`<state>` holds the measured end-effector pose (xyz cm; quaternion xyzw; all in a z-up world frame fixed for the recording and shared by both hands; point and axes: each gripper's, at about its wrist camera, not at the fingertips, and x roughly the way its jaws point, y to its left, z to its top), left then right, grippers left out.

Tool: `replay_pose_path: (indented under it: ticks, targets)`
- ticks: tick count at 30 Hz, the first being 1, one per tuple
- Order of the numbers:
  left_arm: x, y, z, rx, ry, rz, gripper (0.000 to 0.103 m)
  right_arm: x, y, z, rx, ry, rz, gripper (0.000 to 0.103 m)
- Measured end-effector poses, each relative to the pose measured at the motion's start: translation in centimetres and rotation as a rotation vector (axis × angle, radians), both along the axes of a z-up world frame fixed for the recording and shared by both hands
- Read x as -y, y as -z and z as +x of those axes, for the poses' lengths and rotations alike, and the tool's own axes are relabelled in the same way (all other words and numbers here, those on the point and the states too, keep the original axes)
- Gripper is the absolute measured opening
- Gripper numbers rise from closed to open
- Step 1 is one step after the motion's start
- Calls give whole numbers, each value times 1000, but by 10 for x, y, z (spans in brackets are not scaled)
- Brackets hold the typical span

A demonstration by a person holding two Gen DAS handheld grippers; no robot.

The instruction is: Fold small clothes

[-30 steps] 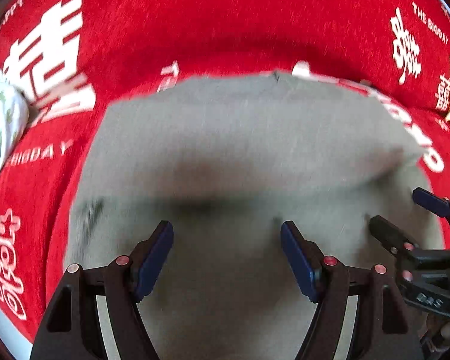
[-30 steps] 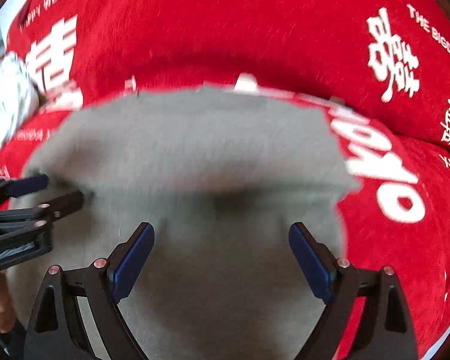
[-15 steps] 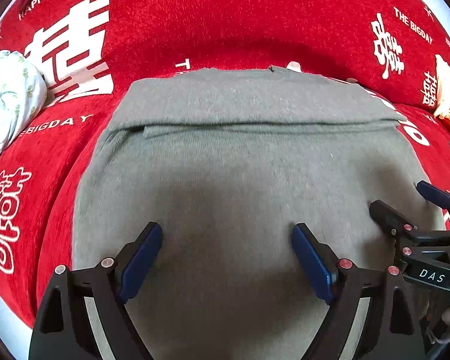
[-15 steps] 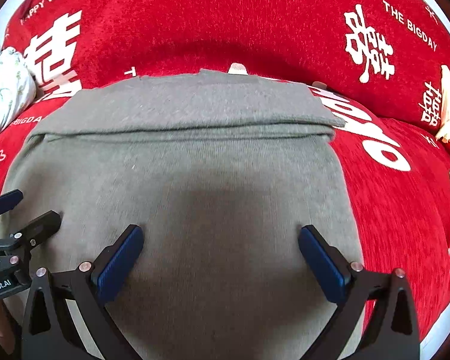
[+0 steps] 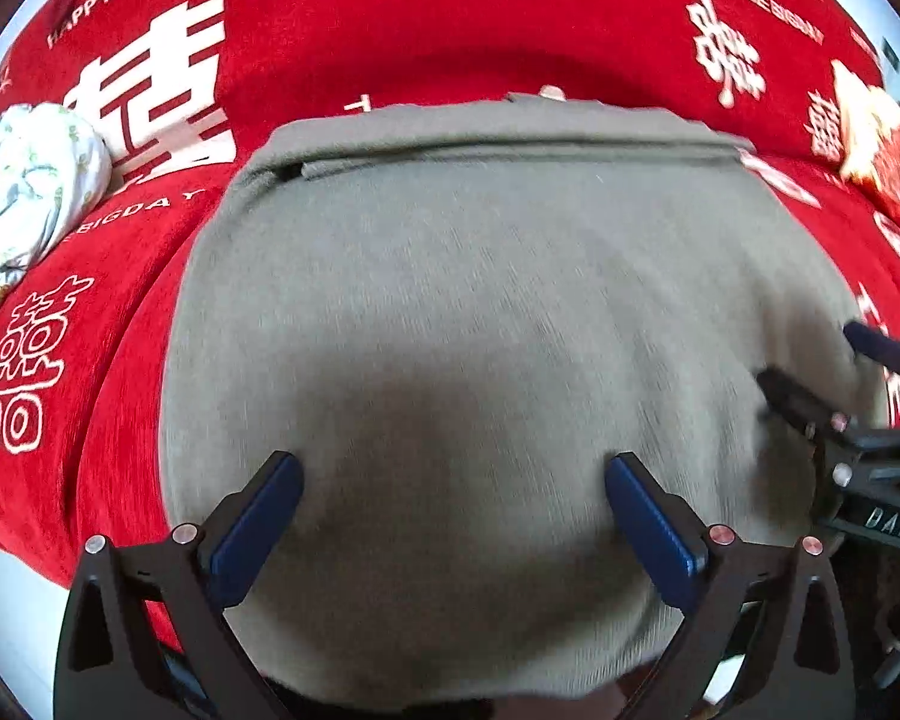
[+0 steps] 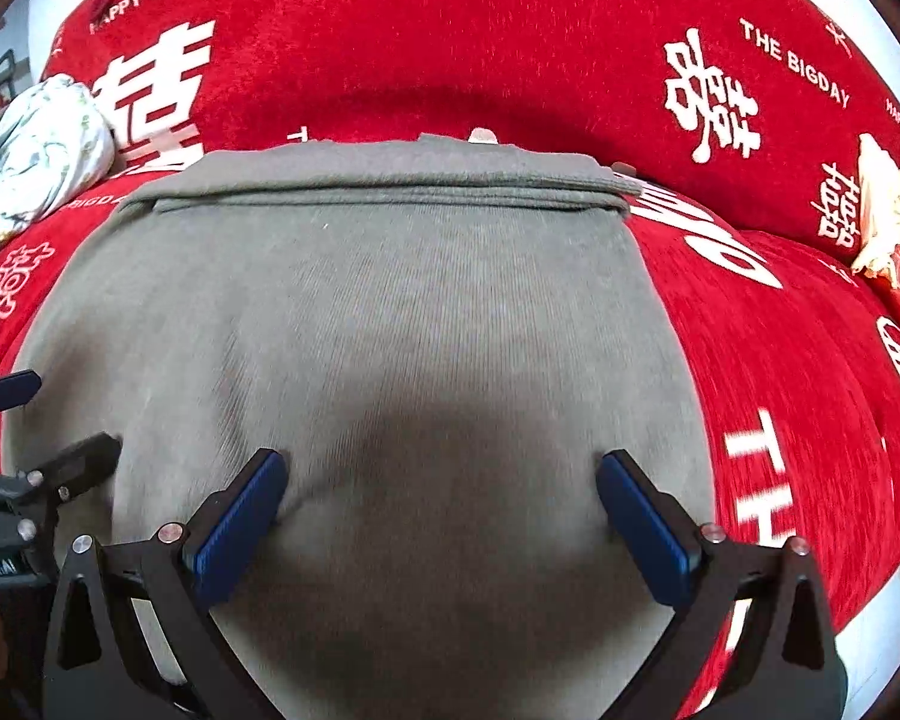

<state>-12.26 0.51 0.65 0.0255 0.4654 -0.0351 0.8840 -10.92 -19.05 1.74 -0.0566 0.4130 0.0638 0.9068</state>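
Observation:
A grey-green knit garment [image 5: 480, 312] lies flat on the red cloth, with its far edge folded over into a narrow band [image 5: 510, 132]. The same garment [image 6: 378, 312] fills the right wrist view, fold band [image 6: 390, 183] at the back. My left gripper [image 5: 450, 474] hovers over the garment's near part, its jaws still opening, nothing between them. My right gripper [image 6: 441, 471] stands wide open over the near part too, empty. Each gripper shows at the other view's edge: the right gripper [image 5: 834, 372], the left gripper [image 6: 42, 420].
The red cloth [image 6: 780, 360] with white lettering covers the whole surface. A crumpled white floral garment [image 5: 24, 192] lies at the far left, also visible as the floral garment [image 6: 36, 144]. A cream and red object [image 6: 888, 222] sits at the far right.
Both grippers have drawn back toward the garment's near edge and opened wider. The far fold band now lies flat and farther from the fingers.

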Motion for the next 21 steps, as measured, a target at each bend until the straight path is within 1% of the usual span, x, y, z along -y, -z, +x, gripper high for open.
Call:
replay_pose_path:
  ticks: [1, 2, 3, 6, 9, 11, 13, 14, 15, 16, 18, 19, 20, 21]
  targets:
    - [0, 1, -5, -5, 4, -1, 102, 1, 2, -6, -16, -6, 9, 103]
    - [0, 3, -9, -10, 8, 0, 102, 0, 3, -12, -23, -22, -13, 103]
    - [0, 5, -14, -15, 11, 2, 102, -2, 4, -20, -5, -43, -36, 103]
    - [-1, 10, -24, -46, 15, 11, 102, -1, 7, -36, -24, -71, -55, 103]
    - [-6, 16, -34, -96, 13, 23, 102, 3, 12, -50, -89, -93, -93, 103]
    - [-18, 17, -43, -117, -28, -5, 102, 8, 14, -54, -149, -89, -109, 103]
    - [-40, 17, -49, -126, -110, -50, 102, 20, 14, -56, -182, -53, -80, 103]
    - [-51, 20, -50, -150, -160, -65, 102, 28, 14, -55, -201, -18, -62, 103]
    - [-64, 28, -48, -199, -213, -79, 102, 33, 16, -53, -223, 10, -56, 103]
    - [-73, 36, -47, -247, -247, -101, 102, 40, 19, -50, -264, 47, -49, 103]
    - [-84, 51, -43, -319, -271, -176, 102, 47, 32, -44, -367, 79, -10, 103]
    - [-86, 59, -40, -361, -263, -220, 102, 49, 43, -41, -440, 74, 37, 103]
    - [-85, 61, -39, -372, -253, -232, 102, 50, 51, -40, -482, 68, 73, 103]
    - [-83, 62, -38, -377, -235, -238, 101, 51, 55, -39, -503, 67, 108, 103]
